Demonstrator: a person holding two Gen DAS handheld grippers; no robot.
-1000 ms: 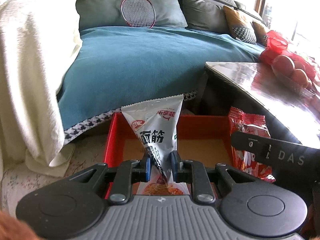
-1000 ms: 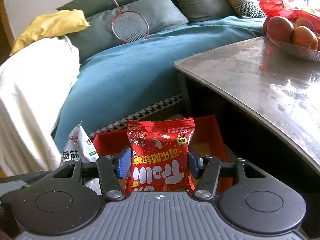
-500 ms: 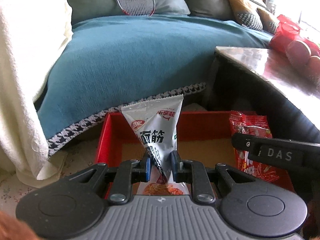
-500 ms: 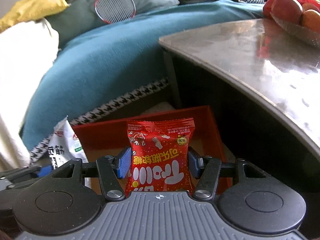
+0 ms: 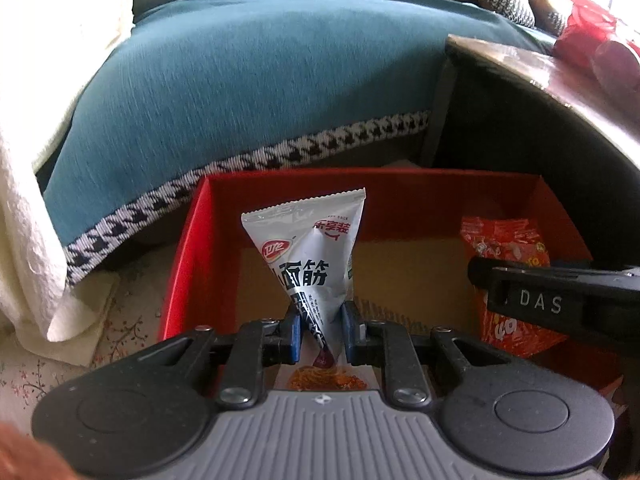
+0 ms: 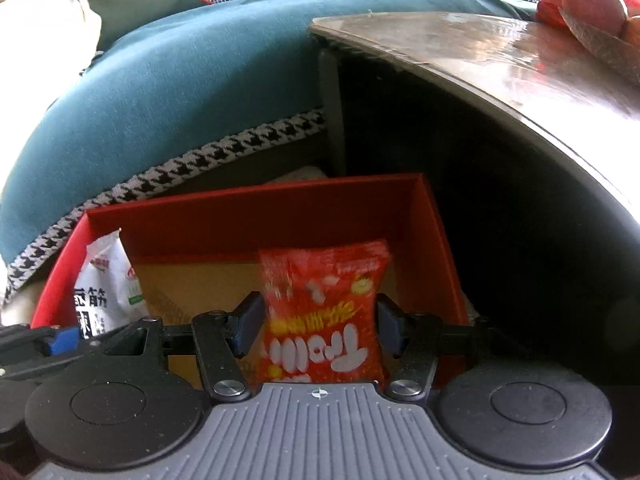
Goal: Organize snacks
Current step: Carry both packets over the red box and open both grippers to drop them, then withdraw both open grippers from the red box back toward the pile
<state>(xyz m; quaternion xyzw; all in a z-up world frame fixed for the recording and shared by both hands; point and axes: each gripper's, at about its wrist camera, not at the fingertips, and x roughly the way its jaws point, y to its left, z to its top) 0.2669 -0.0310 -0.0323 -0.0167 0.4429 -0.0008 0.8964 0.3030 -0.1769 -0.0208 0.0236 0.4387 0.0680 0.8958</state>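
A red cardboard box (image 5: pixel 192 240) stands open on the floor beside the sofa. My left gripper (image 5: pixel 320 332) is shut on the pinched lower end of a white snack packet (image 5: pixel 308 252), held upright over the box's left half. In the right wrist view my right gripper (image 6: pixel 320 328) hangs over the box (image 6: pixel 280 208), its jaws opening. The red snack packet (image 6: pixel 324 280) stands blurred between them, with a thin gap at each pad. The white packet (image 6: pixel 104 284) shows at the left. One of the right gripper's fingers (image 5: pixel 560 300) crosses the red packet (image 5: pixel 504 244).
A teal sofa cover with a houndstooth hem (image 5: pixel 260 80) rises just behind the box. A white blanket (image 5: pixel 24 200) hangs at the left. A low table (image 6: pixel 500 52) overhangs the box's right side, with a bowl of fruit (image 6: pixel 592 0) on it. Floral flooring (image 5: pixel 120 332) lies left of the box.
Both grippers have sunk towards the red box, which now fills more of each view. The right jaws have widened off the red packet, which has become blurred. The left grip is unchanged.
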